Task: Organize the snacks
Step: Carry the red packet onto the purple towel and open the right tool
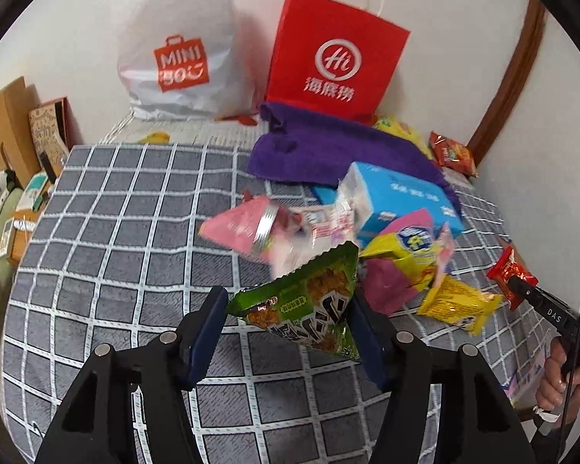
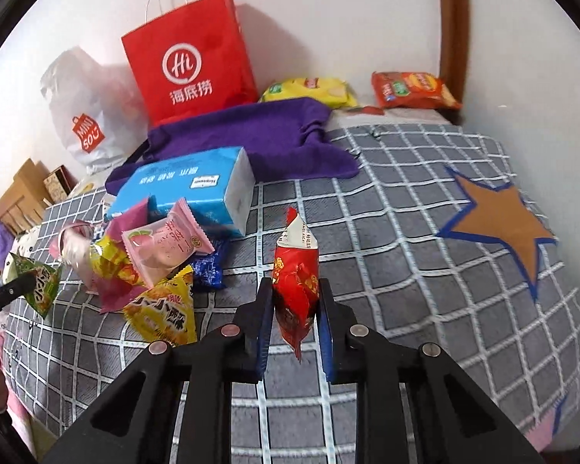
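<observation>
My left gripper (image 1: 290,309) is shut on a green snack packet (image 1: 309,305) and holds it above the checked grey cloth (image 1: 116,232). The packet also shows in the right wrist view (image 2: 38,286). My right gripper (image 2: 295,301) is shut on a red snack packet (image 2: 295,282), held upright above the cloth; it also shows at the right in the left wrist view (image 1: 512,276). A pile of snacks lies between them: a pink packet (image 2: 166,243), yellow packets (image 2: 162,313), a dark blue packet (image 2: 208,266). A blurred pink packet (image 1: 247,228) appears in mid-air.
A blue tissue pack (image 2: 189,189) lies on a purple towel (image 2: 259,135). A red paper bag (image 2: 189,62) and a white Miniso bag (image 2: 89,116) stand against the wall. Yellow (image 2: 309,89) and orange (image 2: 413,89) chip bags lie behind. A brown star (image 2: 498,224) marks the cloth.
</observation>
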